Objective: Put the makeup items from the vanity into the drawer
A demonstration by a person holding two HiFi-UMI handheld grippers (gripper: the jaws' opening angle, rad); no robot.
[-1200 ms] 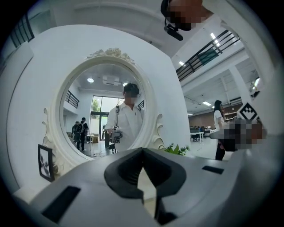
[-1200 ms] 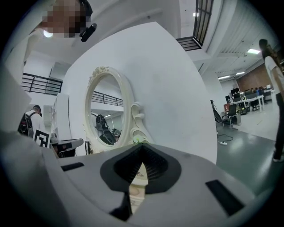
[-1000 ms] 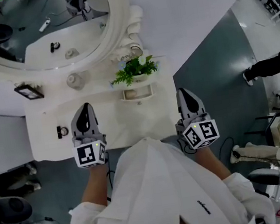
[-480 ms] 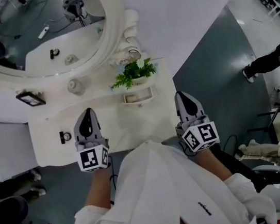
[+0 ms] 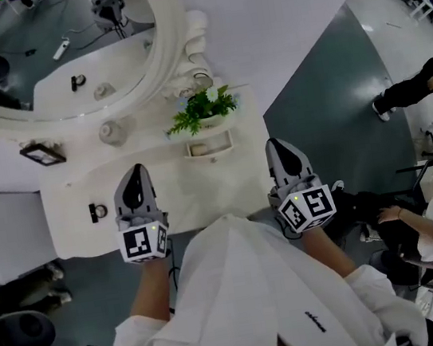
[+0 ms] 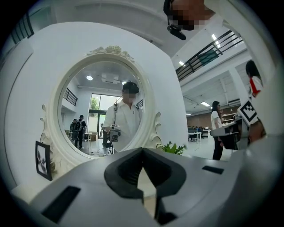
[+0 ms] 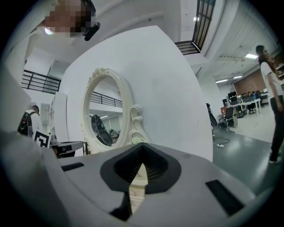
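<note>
The white vanity top (image 5: 187, 189) lies below me under a big oval mirror (image 5: 62, 54). On it a small black item with a round piece (image 5: 96, 212) rests near the left edge, and a round pale jar (image 5: 111, 132) stands at the back. A small white open box (image 5: 210, 144) sits in front of the plant. My left gripper (image 5: 135, 171) hovers over the vanity's front left, shut and empty (image 6: 142, 150). Near the right front corner my right gripper (image 5: 274, 143) has its jaws together too (image 7: 142, 145), nothing held. No drawer shows.
A green potted plant (image 5: 203, 107) and a small picture frame (image 5: 43, 153) stand at the back of the vanity. Grey floor lies to the right, where a seated person (image 5: 418, 227) and another person's legs (image 5: 414, 90) show. A dark chair (image 5: 15, 335) stands at lower left.
Both grippers stay almost where they were, jaws together. The head view has shifted a little, and a seated person has come into sight at the right.
</note>
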